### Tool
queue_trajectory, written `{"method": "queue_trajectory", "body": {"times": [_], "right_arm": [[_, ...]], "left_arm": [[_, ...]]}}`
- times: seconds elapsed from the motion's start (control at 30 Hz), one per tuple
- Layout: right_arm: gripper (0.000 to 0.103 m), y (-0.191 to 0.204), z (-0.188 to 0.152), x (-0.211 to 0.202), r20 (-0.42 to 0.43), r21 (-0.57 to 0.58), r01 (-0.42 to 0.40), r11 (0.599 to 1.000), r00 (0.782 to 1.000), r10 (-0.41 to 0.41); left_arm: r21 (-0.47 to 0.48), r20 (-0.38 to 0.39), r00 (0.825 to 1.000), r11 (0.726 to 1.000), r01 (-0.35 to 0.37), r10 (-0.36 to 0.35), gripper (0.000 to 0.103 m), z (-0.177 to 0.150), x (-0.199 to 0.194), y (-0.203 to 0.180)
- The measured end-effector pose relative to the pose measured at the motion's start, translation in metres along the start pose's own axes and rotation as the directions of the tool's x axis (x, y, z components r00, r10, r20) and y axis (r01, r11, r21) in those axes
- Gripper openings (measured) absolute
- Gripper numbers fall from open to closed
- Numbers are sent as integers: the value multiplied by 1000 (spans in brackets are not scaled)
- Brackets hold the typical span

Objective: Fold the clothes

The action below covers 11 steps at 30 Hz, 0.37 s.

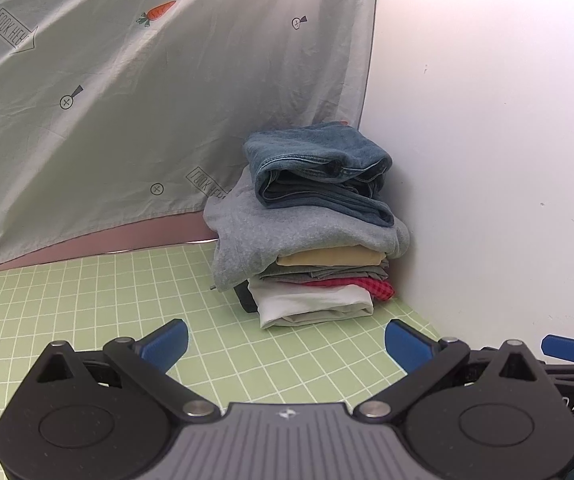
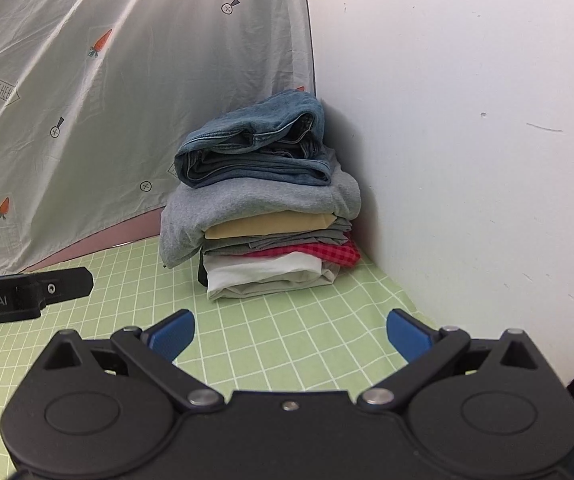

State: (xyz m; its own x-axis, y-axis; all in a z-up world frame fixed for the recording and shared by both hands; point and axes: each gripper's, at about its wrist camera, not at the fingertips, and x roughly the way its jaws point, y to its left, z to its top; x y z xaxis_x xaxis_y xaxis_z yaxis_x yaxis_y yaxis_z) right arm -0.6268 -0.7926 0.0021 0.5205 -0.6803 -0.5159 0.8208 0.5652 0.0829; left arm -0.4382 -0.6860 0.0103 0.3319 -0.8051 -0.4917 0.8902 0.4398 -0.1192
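Fingers on my left gripper (image 1: pixel 285 345) and right gripper (image 2: pixel 290 334) are spread wide, empty. Ahead I see the clothes stack (image 1: pixel 311 229) in the corner, folded edges facing me, jeans (image 2: pixel 255 148) lying crosswise on top.

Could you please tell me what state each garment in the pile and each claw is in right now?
Jeans: folded, top of pile.
Grey sweatshirt: folded, under the jeans.
Tan garment: folded, mid-pile.
Red checked garment: folded, edge sticking out.
White garment: folded, near the bottom.
Left claw: open, empty.
Right claw: open, empty.
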Motion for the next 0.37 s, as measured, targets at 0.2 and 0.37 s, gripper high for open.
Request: {"method": "queue_trajectory", "body": {"times": [0.2,0.37], "right_arm": [[103,1,0,-3,8,5,8,1000,1000,-8],[103,2,1,-4,12,9,14,1000,1000,-14]], "left_arm": [[9,4,1000,1000,9,-10,103,1,-2,0],[12,2,1000,1000,20,-20,103,3,0,1]]}}
